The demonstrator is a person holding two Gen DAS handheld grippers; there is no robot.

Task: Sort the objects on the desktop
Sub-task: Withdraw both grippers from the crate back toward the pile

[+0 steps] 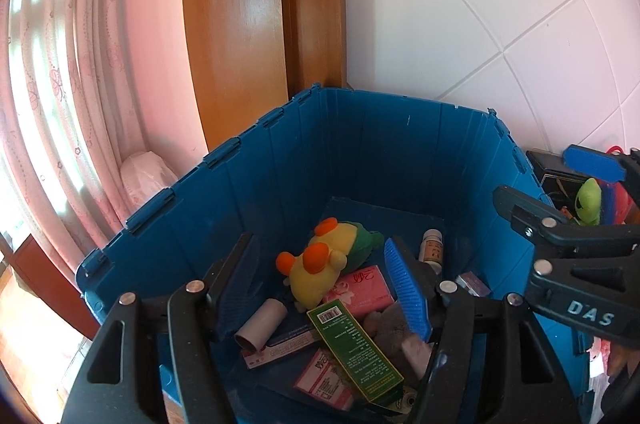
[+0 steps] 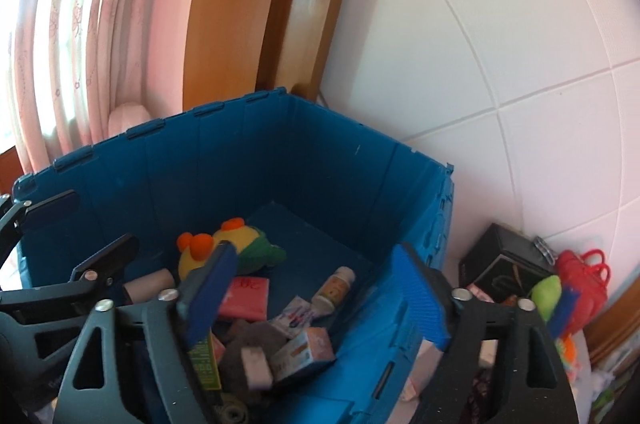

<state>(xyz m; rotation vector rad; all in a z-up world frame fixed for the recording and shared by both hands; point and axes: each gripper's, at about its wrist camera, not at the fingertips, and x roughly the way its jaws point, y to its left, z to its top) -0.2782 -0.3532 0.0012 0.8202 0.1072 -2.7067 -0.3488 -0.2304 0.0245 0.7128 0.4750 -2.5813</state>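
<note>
Left wrist view: my left gripper [image 1: 324,288] hangs over the open blue crate [image 1: 280,160], jaws spread wide, nothing between them. In the crate bottom I see a yellow plush toy [image 1: 320,264] with orange bits and a green part, lying on a pink tissue pack [image 1: 362,290]. A green box [image 1: 354,348] lies slanted in front, a cardboard tube [image 1: 262,322] to its left, a white pill bottle [image 1: 432,248] near the far right wall, a grey plush [image 1: 390,334] partly behind my right finger. The right gripper [image 1: 560,192] comes in from the right edge above the crate rim, jaws apart, empty. Beyond it a green toy [image 1: 590,200] sits outside the crate.

Right wrist view: right gripper [image 2: 320,296] is wide open and holds nothing, its left finger over the crate's inside, its right finger over the crate's right wall [image 2: 420,224]. Same yellow plush, pill bottle [image 2: 334,290] tilted, pink pack, small cartons [image 2: 304,348] near the front. The left gripper [image 2: 76,228] shows at the left edge, open. Outside the crate on the right: black box [image 2: 502,260], red plastic item [image 2: 580,276], green toy. Pink curtain [image 2: 80,24], wooden frame [image 2: 248,4] and white tiled wall [image 2: 500,44] behind.
</note>
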